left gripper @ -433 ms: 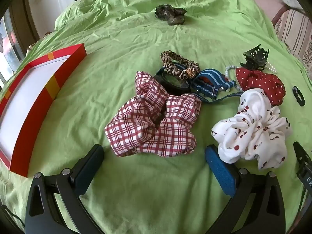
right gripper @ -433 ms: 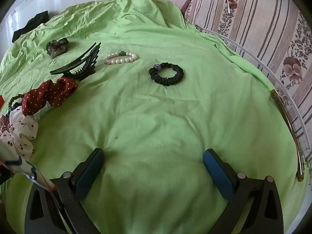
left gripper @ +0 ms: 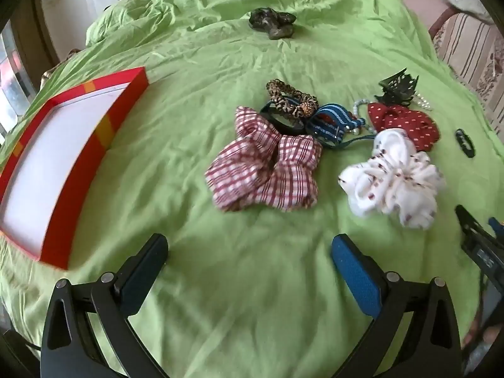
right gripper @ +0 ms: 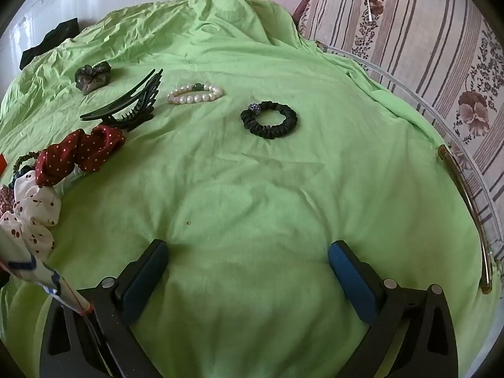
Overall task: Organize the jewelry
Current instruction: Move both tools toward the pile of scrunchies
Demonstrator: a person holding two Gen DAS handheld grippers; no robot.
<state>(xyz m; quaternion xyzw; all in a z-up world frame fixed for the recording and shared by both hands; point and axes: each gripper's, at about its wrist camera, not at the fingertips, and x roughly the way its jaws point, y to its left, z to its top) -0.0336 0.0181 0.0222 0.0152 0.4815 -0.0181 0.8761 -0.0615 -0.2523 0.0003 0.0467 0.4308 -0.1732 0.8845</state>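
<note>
A red-and-white checked scrunchie (left gripper: pixel 267 170) lies mid-cloth, just beyond my open, empty left gripper (left gripper: pixel 249 249). To its right sits a white cherry-print scrunchie (left gripper: pixel 393 179) (right gripper: pixel 28 214), and behind that a red dotted one (left gripper: pixel 406 123) (right gripper: pixel 78 154). A leopard hair tie (left gripper: pixel 289 97), a blue striped band (left gripper: pixel 334 119) and a dark claw clip (left gripper: pixel 397 88) (right gripper: pixel 126 107) cluster behind. A shallow red box (left gripper: pixel 78 157) with a white inside rests at left. My right gripper (right gripper: pixel 249 255) stands open over bare cloth, short of a black scrunchie (right gripper: pixel 269 119) and a pearl bracelet (right gripper: pixel 195 94).
A green cloth (right gripper: pixel 252 189) covers the round table. A dark green scrunchie (left gripper: pixel 272 23) (right gripper: pixel 93 75) lies far back. A small black clip (left gripper: pixel 464 141) sits at right. A striped floral sofa (right gripper: pixel 425 47) borders the table's right edge with its metal rail (right gripper: pixel 466 201).
The left gripper has drawn back and swung slightly left, so the scrunchies sit farther off and to the right, blurred by motion. The right view is nearly unchanged.
</note>
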